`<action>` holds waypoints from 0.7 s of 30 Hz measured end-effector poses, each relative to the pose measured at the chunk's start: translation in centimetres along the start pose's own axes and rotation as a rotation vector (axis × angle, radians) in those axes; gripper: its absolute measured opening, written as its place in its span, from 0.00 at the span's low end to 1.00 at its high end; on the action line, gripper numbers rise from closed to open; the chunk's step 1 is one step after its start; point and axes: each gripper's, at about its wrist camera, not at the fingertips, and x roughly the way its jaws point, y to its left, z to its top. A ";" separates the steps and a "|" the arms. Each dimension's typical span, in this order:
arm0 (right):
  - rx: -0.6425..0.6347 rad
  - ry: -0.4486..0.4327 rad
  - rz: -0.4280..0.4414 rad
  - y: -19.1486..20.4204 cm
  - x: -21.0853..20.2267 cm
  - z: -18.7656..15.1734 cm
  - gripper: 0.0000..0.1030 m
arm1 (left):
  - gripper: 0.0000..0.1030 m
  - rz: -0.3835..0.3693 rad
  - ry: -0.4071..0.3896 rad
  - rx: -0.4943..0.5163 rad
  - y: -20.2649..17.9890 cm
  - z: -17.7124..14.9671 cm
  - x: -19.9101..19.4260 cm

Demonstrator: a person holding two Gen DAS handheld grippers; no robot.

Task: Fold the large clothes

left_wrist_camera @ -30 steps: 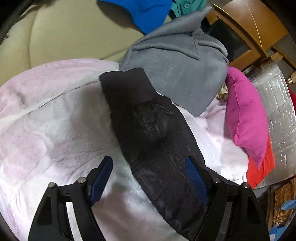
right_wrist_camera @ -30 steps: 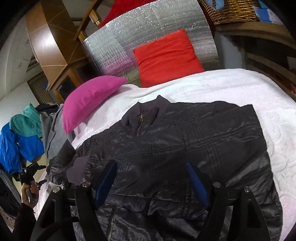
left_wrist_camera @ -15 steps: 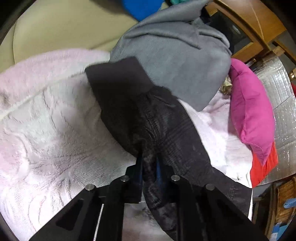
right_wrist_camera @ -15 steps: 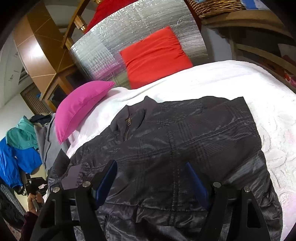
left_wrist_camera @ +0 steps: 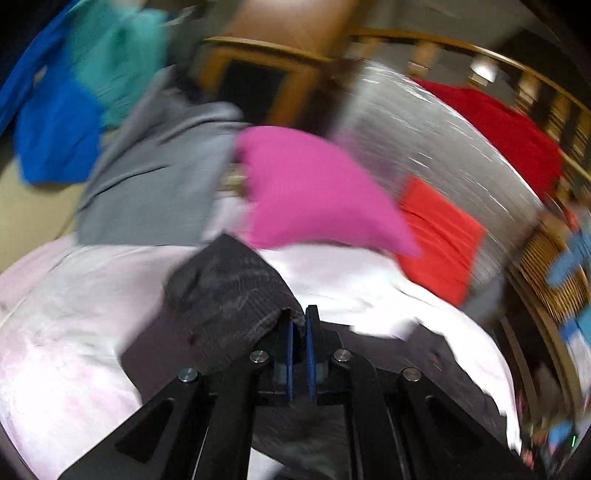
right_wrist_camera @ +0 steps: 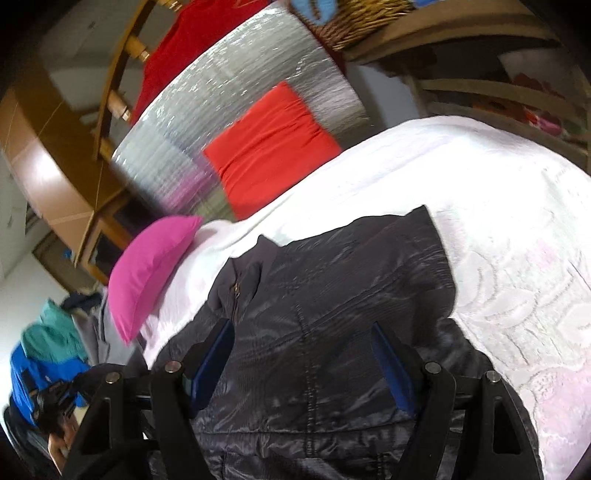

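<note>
A black shiny jacket [right_wrist_camera: 332, 295] lies spread on the white-pink blanket [right_wrist_camera: 517, 258], collar toward the pillows. In the blurred left wrist view my left gripper [left_wrist_camera: 300, 325] is shut on the jacket's sleeve [left_wrist_camera: 221, 288]. The sleeve is raised off the blanket [left_wrist_camera: 74, 314], and its dark cuff folds over to the left of the fingers. My right gripper [right_wrist_camera: 300, 332] hangs open just above the jacket's chest with only fabric beneath it; its blue pads [right_wrist_camera: 388, 354] press on nothing. The jacket's lower hem is hidden behind the right gripper's body.
A pink pillow [right_wrist_camera: 155, 269] and a red cushion [right_wrist_camera: 269, 147] lean on a silver foil mat [right_wrist_camera: 221, 92] at the head of the bed. Grey [left_wrist_camera: 155, 177], blue [left_wrist_camera: 51, 129] and teal [left_wrist_camera: 118, 55] clothes are piled at the left. Wooden furniture and a wicker basket [right_wrist_camera: 362, 22] stand beyond.
My left gripper closed on the black sleeve, then lifted it and swung right toward the pillows. The right gripper stayed open over the jacket and tilted a little.
</note>
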 end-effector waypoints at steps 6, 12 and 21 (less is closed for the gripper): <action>0.108 -0.033 0.017 -2.3 -1.8 1.0 0.77 | 0.06 -0.194 0.099 0.255 -12.3 -6.7 0.1; 0.153 -0.056 0.001 -4.1 -2.6 1.9 0.77 | 0.06 -0.286 0.381 0.491 -19.0 -15.8 4.0; 0.147 0.006 0.044 -4.2 -2.7 2.1 0.77 | 0.62 -0.327 0.413 0.606 -17.4 -18.2 -1.7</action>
